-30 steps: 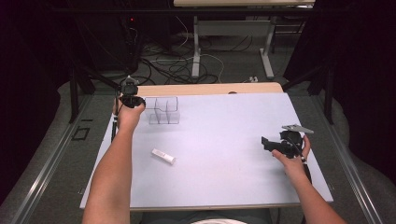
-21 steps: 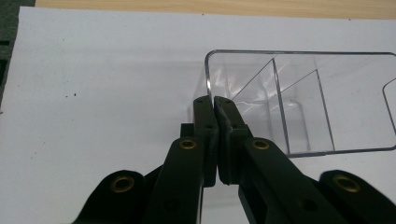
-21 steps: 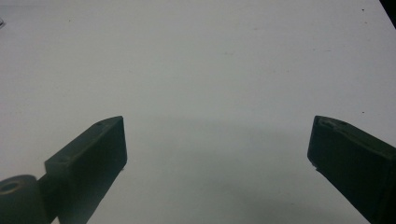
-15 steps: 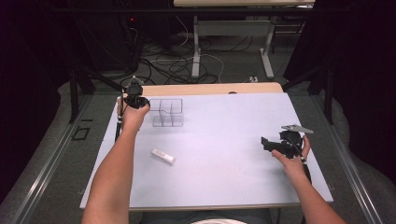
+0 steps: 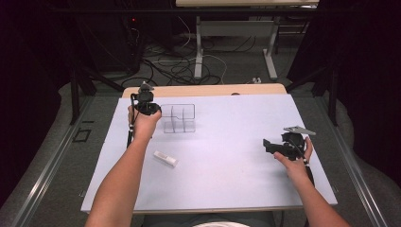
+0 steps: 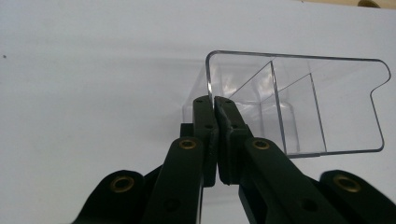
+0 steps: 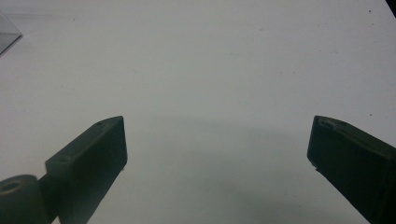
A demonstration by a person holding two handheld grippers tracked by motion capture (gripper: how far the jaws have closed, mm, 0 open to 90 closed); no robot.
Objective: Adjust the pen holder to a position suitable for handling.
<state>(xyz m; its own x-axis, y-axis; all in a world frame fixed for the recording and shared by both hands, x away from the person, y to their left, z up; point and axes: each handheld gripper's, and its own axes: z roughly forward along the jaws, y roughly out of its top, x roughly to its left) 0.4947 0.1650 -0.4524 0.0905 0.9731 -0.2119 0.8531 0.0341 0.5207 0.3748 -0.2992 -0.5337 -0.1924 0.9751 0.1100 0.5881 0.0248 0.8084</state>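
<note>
1. Fingers of the left gripper (image 6: pixel 214 105) are pressing together at the near corner of the clear divided box (image 6: pixel 299 102); the jaws are meeting with no gap visible, and they appear to be pinching the thin end wall, though I cannot be sure from where I am standing.
2. Fingers of the right gripper (image 7: pixel 217 149) are standing wide apart, holding nothing, hovering over bare white table (image 7: pixel 224 60) with the box well away from them.
3. Seen from above, the left gripper (image 5: pixel 145 105) is sitting just beside the box (image 5: pixel 179 118), at the far left of the table (image 5: pixel 227 189). A small white block (image 5: pixel 165 158) is lying near the person's left forearm, behind those closed fingers.
4. Risk, as I am judging it: the wall is thin and slick, so any pull or lift may be letting it slip out of the pads.
5. Gripping one corner only, the box may be swinging or tipping as it rises.
6. Squeezing hard on clear plastic may be cracking or flexing the wall.
7. Drawing the left arm back may be knocking the white block aside.
</note>
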